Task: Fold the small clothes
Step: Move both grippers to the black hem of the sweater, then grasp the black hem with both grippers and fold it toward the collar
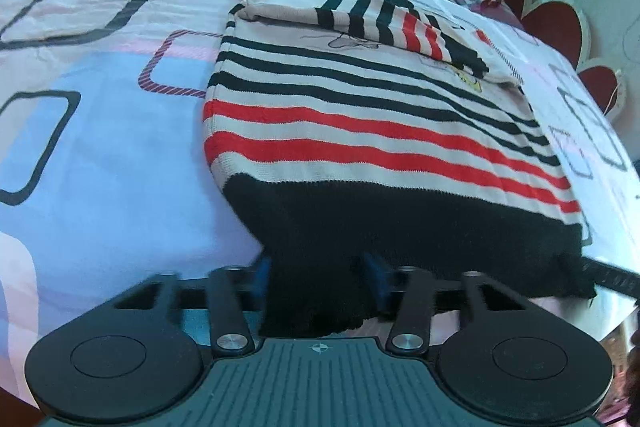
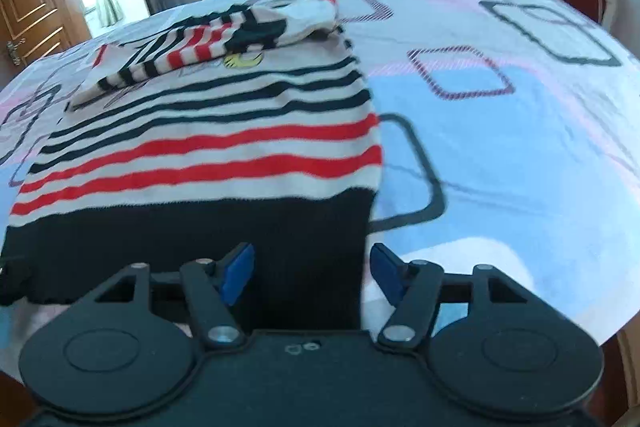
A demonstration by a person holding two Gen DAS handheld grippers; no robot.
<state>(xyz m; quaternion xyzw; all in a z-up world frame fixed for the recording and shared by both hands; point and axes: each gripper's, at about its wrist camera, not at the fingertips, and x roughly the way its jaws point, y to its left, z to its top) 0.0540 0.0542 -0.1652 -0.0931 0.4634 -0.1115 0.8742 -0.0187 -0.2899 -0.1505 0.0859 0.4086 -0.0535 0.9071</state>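
Striped sweater [image 1: 360, 131] flat on bed [image 1: 100, 155], sleeves folded in, black hem nearest, left tongs [image 1: 318, 279] gripping hem's bunched left corner, right tongs [image 2: 312, 273] partly apart, straddling right corner, not pinching.

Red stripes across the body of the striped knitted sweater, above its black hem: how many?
2: both run across the striped knitted sweater just above its black hem band, one above the other. The folded sleeves carry separate red stripes.
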